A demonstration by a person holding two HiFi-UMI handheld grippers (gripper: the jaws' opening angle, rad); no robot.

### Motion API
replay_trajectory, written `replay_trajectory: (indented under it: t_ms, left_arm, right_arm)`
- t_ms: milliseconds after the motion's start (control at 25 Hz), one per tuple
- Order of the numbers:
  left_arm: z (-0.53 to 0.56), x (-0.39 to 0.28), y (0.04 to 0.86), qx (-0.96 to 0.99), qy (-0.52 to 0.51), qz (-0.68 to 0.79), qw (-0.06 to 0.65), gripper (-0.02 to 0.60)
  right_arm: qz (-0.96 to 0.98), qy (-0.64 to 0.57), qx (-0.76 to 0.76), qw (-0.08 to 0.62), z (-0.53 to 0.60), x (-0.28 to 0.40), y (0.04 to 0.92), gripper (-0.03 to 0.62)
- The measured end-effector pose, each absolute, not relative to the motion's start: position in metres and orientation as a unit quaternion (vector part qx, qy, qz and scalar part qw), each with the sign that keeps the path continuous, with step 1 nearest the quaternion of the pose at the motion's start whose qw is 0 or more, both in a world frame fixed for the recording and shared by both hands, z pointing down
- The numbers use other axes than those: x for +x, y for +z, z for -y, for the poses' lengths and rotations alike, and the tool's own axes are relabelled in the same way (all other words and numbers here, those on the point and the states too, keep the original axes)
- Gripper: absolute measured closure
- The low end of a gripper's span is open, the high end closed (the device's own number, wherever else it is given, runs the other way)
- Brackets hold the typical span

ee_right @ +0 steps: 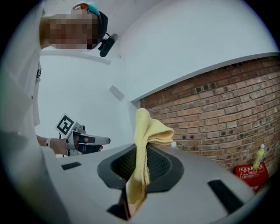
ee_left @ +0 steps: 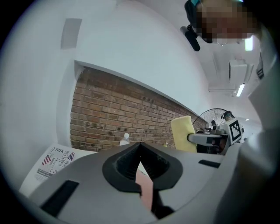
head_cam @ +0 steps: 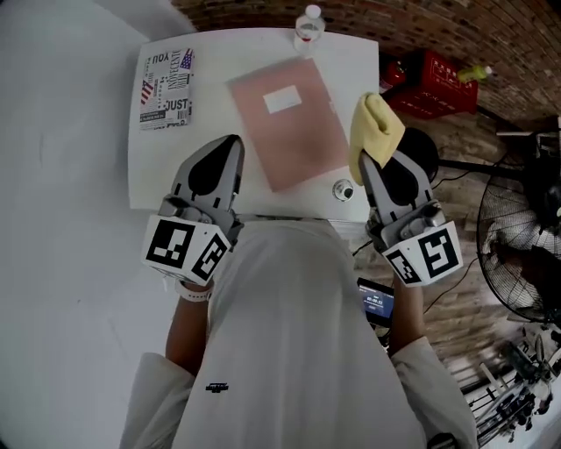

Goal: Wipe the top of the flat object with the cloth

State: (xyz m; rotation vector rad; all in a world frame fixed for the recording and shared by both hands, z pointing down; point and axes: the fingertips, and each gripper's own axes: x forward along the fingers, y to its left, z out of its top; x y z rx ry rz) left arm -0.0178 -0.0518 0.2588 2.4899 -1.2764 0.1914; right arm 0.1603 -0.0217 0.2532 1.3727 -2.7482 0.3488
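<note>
The pink flat folder (head_cam: 289, 123) is lying in the middle of the white bench (head_cam: 210, 61). The right claw (head_cam: 368, 160) is pinching the yellow cloth (head_cam: 375, 127) just beside the folder's right edge. The left claw (head_cam: 235, 145) is hovering pressed together, empty, near the folder's lower left corner.

A: The cloth (head_cam: 375, 131) is soft yellow fabric, finely woven and matt, lying in thick folds.
B: And the flat object (head_cam: 289, 123)?
A: Pink, smooth and matt like card, with a white paper label. The tabletop (head_cam: 219, 96) is smooth white with a dull sheen.
B: The right tongs (head_cam: 366, 162) and left tongs (head_cam: 233, 145)?
A: Matt grey plastic with black ribbed pads (ee_right: 161, 165). The bottle (head_cam: 308, 24) is clear glossy plastic, the brick wall (ee_right: 218, 109) rough.
</note>
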Motion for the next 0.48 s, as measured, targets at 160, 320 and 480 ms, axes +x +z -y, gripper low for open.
replay_trajectory:
  t_ms: [160,320,480]
  left_arm:
    - [0.041,-0.023,0.258,0.873,0.059,0.454,0.171,0.571]
    - [0.031,-0.026,0.261,0.871,0.057,0.455,0.175,0.571]
    - [0.024,-0.024,0.266,0.873,0.056,0.452,0.175,0.571]
  right_arm:
    - [0.891,0.109,0.439,0.031,0.013,0.150,0.257,0.540]
    - [0.893,0.111,0.435,0.035,0.004,0.140,0.263,0.540]
    - [0.896,0.104,0.431,0.040,-0.002,0.136,0.267,0.540]
